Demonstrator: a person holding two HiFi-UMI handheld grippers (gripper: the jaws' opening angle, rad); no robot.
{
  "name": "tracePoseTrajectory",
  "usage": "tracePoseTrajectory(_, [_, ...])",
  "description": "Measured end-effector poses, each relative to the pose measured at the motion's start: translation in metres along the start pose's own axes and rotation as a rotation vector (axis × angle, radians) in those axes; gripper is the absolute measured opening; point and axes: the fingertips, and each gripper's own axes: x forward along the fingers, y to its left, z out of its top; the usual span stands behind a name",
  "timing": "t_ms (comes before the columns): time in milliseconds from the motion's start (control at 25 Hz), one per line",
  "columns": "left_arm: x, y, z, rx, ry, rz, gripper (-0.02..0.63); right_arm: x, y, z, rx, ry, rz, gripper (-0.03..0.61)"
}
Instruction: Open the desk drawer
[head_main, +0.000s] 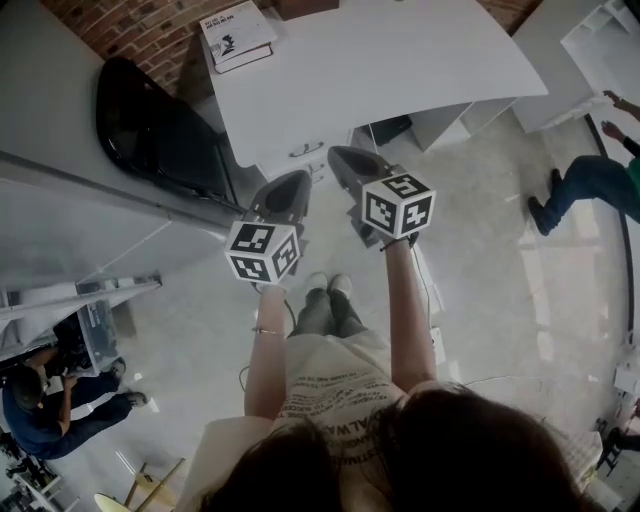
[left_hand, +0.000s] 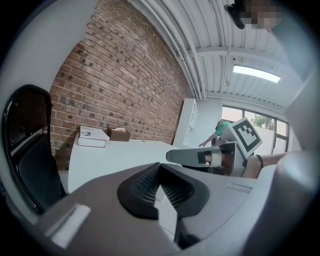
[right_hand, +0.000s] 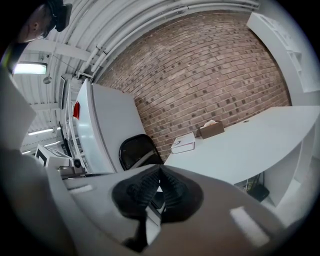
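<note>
At the far left a black chair (head_main: 150, 130) stands against the side of the white desk (head_main: 420, 60), and a book (head_main: 238, 35) lies on the desk's back corner near the brick wall (right_hand: 200, 75), with a small cardboard box (right_hand: 212, 129) just beside it. The person stands facing the desk with both arms held out. The left gripper (head_main: 297, 180) points at the desk's near edge; its ribbed fingers (left_hand: 145, 185) meet at the tips and have nothing between them. Just beyond those tips, under the desk top, sits the drawer (head_main: 300, 150), its front carrying a small metal handle (head_main: 306, 149) and looking flush with the desk. The right gripper (head_main: 342, 155) hangs just right of the handle, apart from it, its fingers (right_hand: 172, 192) likewise pressed together on nothing. Farther right, well away on the floor, another person (head_main: 590, 180) leans toward a white shelf unit (head_main: 600, 40).
</note>
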Motion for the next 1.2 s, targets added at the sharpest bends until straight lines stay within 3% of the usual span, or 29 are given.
tracePoseTrajectory(480, [0.029,0.034,-0.035,-0.028,0.044,0.024,-0.002,0.041,-0.03,-0.028,0.049,0.037,0.03,0.003])
tracePoseTrajectory(720, [0.043,0.048,-0.069,-0.049,0.065,0.049,-0.002,0.058,-0.052,-0.058,0.079,0.059,0.052,0.003])
tracePoseTrajectory(1200, [0.081,0.064,-0.112,-0.098,0.084,0.204,-0.002,0.09,-0.101,-0.102,0.159,0.15,0.201,0.003])
